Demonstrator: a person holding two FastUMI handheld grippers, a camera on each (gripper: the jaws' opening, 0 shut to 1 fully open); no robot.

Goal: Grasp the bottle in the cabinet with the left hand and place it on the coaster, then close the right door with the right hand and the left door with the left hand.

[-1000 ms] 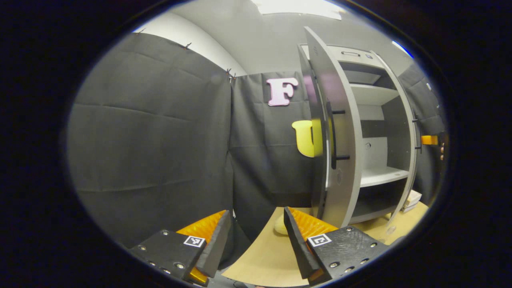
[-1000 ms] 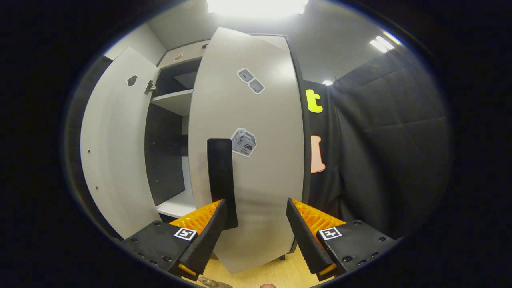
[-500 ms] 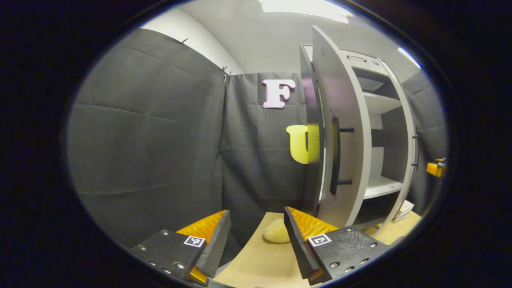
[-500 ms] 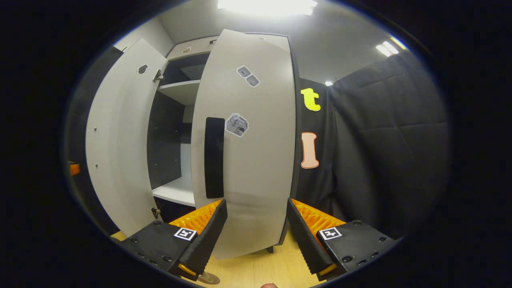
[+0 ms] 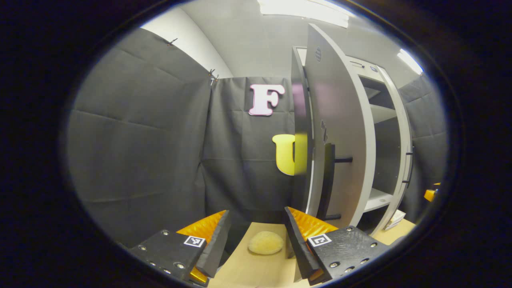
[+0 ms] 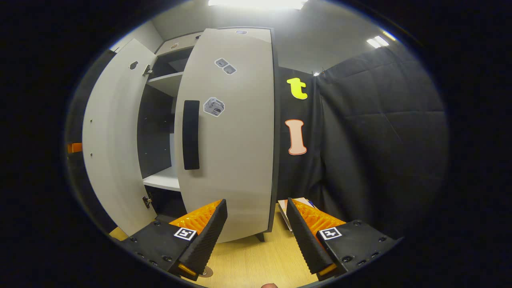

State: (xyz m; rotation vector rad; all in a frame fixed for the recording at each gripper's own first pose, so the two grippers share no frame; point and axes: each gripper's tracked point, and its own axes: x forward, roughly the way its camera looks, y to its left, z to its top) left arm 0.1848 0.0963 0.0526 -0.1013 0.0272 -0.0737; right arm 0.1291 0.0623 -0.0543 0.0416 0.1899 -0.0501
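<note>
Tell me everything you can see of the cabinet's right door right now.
The right door is a tall pale grey panel, smooth like laminate, standing upright and swung most of the way shut, with a gap left at its handle edge. A long dark vertical handle sits near that edge, and stickers mark its face. Nothing touches it; the right tongs hang open just in front, below it.

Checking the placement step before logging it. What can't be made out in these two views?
- Right gripper view: a round thing on the table, perhaps the coaster, is hidden by the right gripper's finger.
- Right gripper view: the right door hides much of the cabinet's inside.
- Left gripper view: the left door hides the shelves; the other gripper is cut off at the edge.
</note>
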